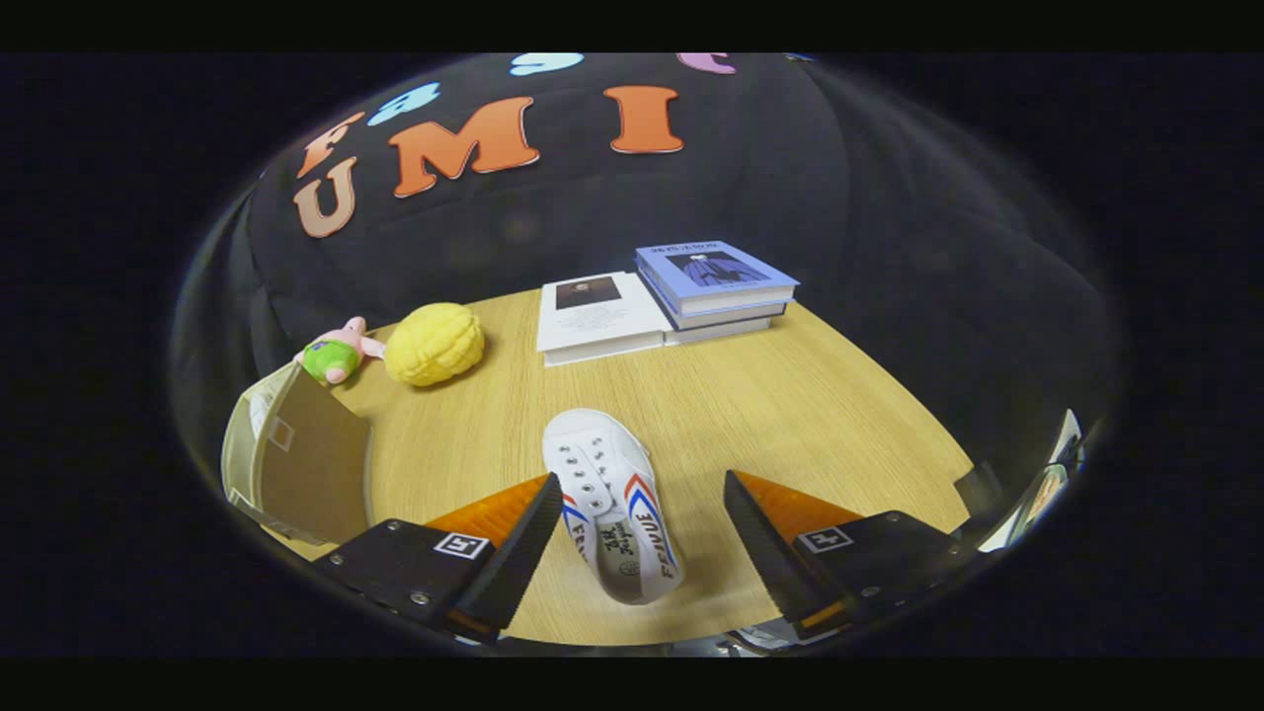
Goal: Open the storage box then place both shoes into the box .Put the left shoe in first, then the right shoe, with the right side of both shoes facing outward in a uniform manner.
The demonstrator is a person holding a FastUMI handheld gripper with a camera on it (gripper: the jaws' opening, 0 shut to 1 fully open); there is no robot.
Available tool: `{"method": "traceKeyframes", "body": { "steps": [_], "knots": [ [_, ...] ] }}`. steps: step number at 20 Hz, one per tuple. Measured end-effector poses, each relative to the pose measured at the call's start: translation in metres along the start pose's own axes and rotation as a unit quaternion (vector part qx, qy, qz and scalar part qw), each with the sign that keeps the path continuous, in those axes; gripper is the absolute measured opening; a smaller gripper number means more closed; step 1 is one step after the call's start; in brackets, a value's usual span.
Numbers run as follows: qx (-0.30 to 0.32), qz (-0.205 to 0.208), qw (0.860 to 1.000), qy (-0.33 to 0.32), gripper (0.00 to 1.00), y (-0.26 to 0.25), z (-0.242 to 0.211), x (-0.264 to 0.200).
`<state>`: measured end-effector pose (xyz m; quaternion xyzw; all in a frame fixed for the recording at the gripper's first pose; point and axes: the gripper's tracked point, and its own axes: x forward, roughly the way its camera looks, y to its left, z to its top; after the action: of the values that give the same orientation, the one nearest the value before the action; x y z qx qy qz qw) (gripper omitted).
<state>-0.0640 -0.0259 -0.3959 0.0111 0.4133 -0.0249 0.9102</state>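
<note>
From the gripper view, the gripper [642, 528] is hovering over a wooden table [790, 415] with its jaws spread wide apart, gripping nothing. A white shoe [612, 504] is lying on the table between the two fingers, closer to the left one, its toe pointing away from the camera and its heel toward it. The shoe is sitting upright on its sole, laces showing on top and red and blue stripes running along both sides. Neither finger is touching it, as far as the view is showing.

Off beyond the left finger, the storage box [296, 459] is standing at the table's edge, its clear lid [259, 444] looking swung open. Further back, a yellow plush toy [434, 343] is resting just beside a small pink and green toy [338, 354]. Toward the far side of the table, a white book [597, 316] is lying flat, touching a stack of books [716, 289] with a blue cover on top.
</note>
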Motion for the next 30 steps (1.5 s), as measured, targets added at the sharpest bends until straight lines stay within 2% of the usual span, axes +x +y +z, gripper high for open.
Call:
{"method": "traceKeyframes", "body": {
  "steps": [2,9,13,15,16,17,23,25,30],
  "knots": [
    [-0.007,0.007,1.0,0.024,0.92,0.0,-0.015,0.011],
    [-0.008,0.027,0.996,0.081,0.64,-0.002,-0.056,0.046],
    [0.032,0.064,0.993,0.095,0.46,0.007,-0.061,0.052],
    [0.026,0.078,0.992,0.091,0.38,0.006,-0.061,0.053],
    [0.023,0.08,0.993,0.087,0.36,0.005,-0.06,0.053],
    [0.025,0.08,0.993,0.085,0.29,0.005,-0.059,0.052],
    [0.008,0.055,0.997,0.061,0.01,0.002,-0.052,0.048],
    [-0.005,0.046,0.998,0.048,0.0,0.003,-0.043,0.042],
    [0.037,0.055,0.997,0.035,0.0,0.02,-0.015,0.021]
  ]
}}
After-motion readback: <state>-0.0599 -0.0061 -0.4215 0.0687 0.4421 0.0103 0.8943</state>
